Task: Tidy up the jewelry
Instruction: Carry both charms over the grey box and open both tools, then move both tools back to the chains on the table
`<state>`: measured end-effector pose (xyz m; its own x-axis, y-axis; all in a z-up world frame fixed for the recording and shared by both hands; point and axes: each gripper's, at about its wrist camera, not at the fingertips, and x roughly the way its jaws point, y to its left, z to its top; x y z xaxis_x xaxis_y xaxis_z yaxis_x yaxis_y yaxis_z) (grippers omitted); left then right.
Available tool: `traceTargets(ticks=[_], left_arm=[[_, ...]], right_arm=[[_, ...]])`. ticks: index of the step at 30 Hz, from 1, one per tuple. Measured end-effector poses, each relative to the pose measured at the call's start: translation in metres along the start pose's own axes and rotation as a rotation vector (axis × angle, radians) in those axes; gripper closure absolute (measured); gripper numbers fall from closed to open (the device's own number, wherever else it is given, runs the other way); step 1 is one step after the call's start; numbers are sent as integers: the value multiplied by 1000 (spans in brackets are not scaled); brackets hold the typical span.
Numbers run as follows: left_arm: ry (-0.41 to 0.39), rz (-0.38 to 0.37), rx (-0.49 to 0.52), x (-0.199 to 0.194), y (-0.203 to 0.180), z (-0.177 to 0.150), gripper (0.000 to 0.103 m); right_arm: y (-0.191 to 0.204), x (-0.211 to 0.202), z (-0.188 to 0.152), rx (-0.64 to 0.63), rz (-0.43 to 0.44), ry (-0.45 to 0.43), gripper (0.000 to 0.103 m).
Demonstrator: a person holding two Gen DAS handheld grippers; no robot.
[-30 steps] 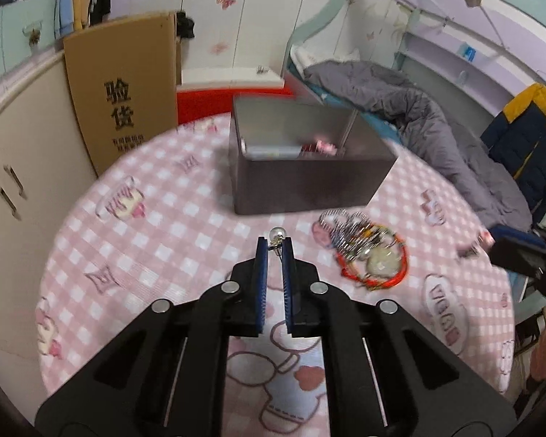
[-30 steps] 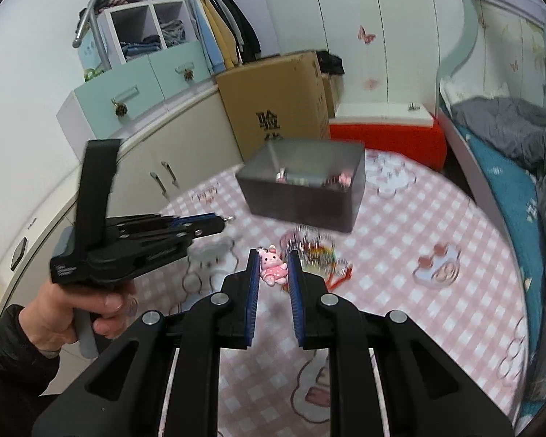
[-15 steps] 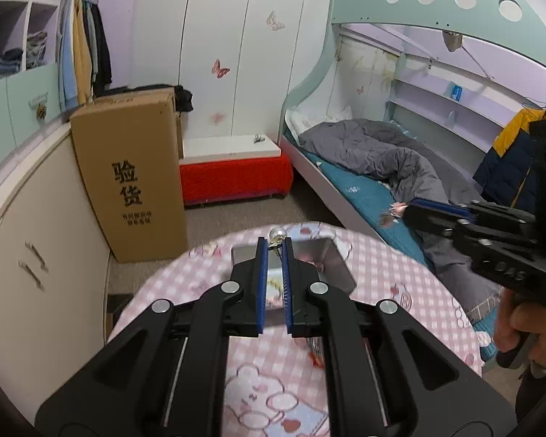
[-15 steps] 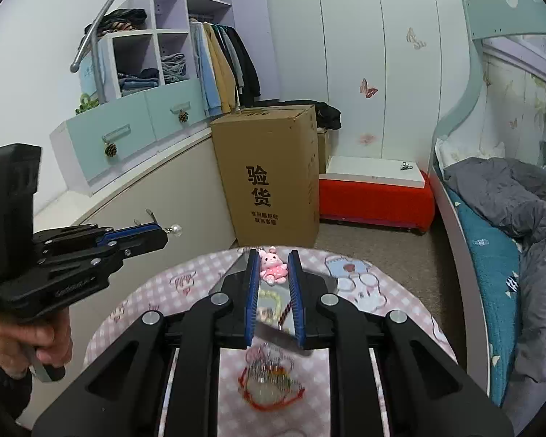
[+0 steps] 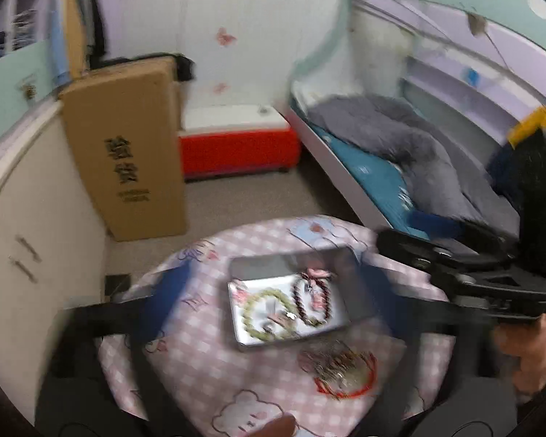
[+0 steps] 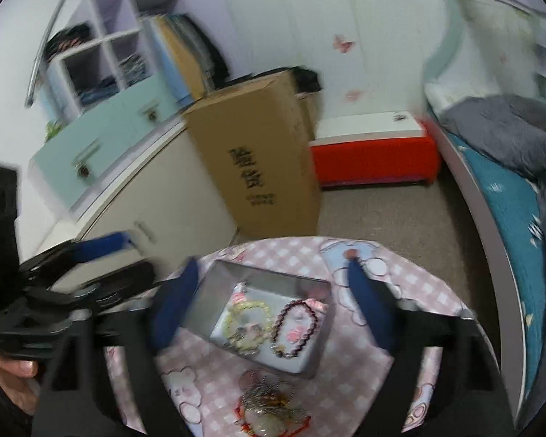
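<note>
A: How do the tongs stand?
B: Left gripper (image 5: 273, 291) and right gripper (image 6: 273, 302): jaws have just been opening, now spread wide, nothing between them, both above the tin (image 6: 207, 313).

A: What differs from the earlier frame?
B: The silver bead and the pink bunny charm are no longer pinched.

A: What does the tin hold?
B: A pale green bead bracelet (image 6: 249, 324), a dark red bead bracelet (image 6: 296, 324), small pink pieces. A tangled jewelry pile (image 6: 269, 406) lies just beside it on the pink checked tablecloth (image 6: 345, 382).

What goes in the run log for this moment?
left tool: open, jaws just opened, empty | right tool: open, jaws just opened, empty | tin: holds bracelets | pile: on table
</note>
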<state>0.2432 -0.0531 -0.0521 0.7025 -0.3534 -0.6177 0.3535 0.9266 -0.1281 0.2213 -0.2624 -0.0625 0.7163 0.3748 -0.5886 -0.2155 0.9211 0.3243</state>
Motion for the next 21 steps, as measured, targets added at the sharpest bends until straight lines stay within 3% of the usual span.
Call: traceTargets(ticks=[2,6,12,21], left_arm=[[-21,18,-9,-6,5,-1,6],[-50,63,-37,-20,13,-7,6],[-73,64,-94,-51,19,-33,6],[-94,115,-71,-98,7,-73,6]], right_arm=[[-9,-7,-3,38,7,-14,8],[-24,-26,-9,93,-20,-51,8],[-25,-65,-24,125,-42,-114,8],[9,-113,-58,29,-132,-88,8]])
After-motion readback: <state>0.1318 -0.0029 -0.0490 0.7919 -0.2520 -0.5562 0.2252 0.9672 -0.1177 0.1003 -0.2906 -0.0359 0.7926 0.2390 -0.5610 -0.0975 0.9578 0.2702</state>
